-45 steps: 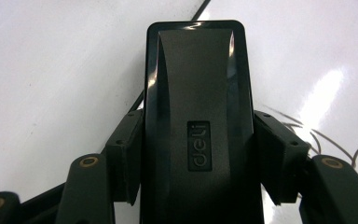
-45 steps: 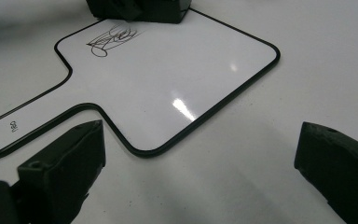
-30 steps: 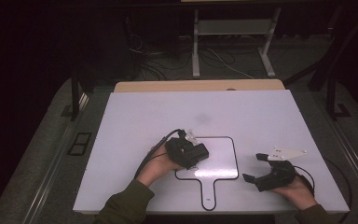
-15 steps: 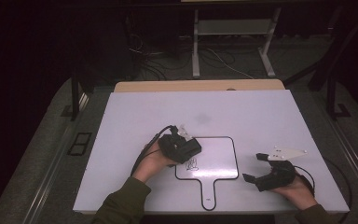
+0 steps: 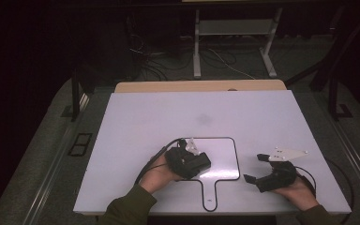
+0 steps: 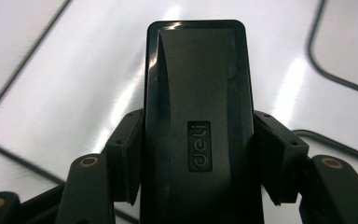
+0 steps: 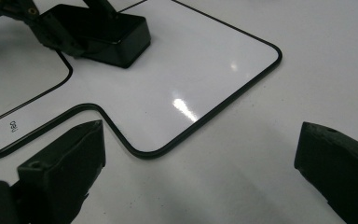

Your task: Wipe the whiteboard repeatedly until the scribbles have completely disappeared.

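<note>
A small white board [image 5: 222, 157] with a black rim and a short handle [image 5: 208, 197] lies flat on the white table. On its left part my left gripper [image 5: 198, 164] presses a black eraser marked "deli" [image 6: 198, 116]. In the left gripper view, that gripper [image 6: 200, 144] is shut on the eraser's two sides. My right gripper [image 5: 255, 168] rests open on the table right of the board, with nothing between its jaws. The right gripper view looks past the open gripper [image 7: 200, 158] at the board [image 7: 191, 70] and the eraser [image 7: 116, 32].
The white table [image 5: 145, 122] reaches well beyond the board on every side. A wooden strip [image 5: 201, 86] runs along its far edge. Behind it, on the dark floor, are cables and a metal stand [image 5: 197, 51].
My left gripper has slid the eraser a short way across the board, first left and then toward the near edge. The right gripper has stayed where it was.
</note>
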`<state>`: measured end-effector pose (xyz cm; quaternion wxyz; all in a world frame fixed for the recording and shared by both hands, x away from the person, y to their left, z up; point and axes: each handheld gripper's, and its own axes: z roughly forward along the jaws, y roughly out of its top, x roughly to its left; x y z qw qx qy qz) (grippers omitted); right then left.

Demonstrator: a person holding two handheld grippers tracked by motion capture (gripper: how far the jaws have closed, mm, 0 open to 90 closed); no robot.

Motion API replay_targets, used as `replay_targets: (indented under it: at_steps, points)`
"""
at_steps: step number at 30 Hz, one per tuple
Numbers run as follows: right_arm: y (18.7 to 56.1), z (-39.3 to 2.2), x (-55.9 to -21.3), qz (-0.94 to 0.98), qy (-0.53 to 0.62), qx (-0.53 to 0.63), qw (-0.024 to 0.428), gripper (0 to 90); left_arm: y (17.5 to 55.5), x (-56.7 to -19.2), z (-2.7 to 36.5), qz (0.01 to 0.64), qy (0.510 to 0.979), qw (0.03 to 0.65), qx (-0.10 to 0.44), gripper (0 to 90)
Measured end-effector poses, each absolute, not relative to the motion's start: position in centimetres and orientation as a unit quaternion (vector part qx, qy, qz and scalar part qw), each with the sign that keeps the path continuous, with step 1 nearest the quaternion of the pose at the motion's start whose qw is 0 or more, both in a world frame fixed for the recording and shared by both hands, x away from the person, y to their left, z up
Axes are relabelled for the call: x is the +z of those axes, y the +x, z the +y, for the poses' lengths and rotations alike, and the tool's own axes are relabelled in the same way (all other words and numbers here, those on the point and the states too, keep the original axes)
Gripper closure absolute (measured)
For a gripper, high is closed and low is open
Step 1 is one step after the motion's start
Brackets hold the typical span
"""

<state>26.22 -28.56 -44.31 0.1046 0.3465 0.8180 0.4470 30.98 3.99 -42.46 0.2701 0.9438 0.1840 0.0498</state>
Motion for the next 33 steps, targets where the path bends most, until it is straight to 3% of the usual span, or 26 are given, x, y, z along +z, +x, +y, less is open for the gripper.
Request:
replay_targets:
  at_steps: [14, 25, 33]
  points:
    - [26.2, -28.6, -44.3, 0.819, 0.346, 0.445, 0.106, 0.7, 33.5, -42.6, 5.6, 0.223, 0.933, 0.27, 0.087, 39.1]
    - [26.2, -28.4, -44.4, 0.821, 0.346, 0.442, 0.106, 0.7, 31.5, -42.5, 3.6, 0.183, 0.944, 0.269, 0.062, 39.1]
    - [26.2, -28.5, -44.3, 0.821, 0.345, 0.443, 0.107, 0.7, 32.6, -42.5, 3.2, 0.193, 0.941, 0.264, 0.084, 39.1]
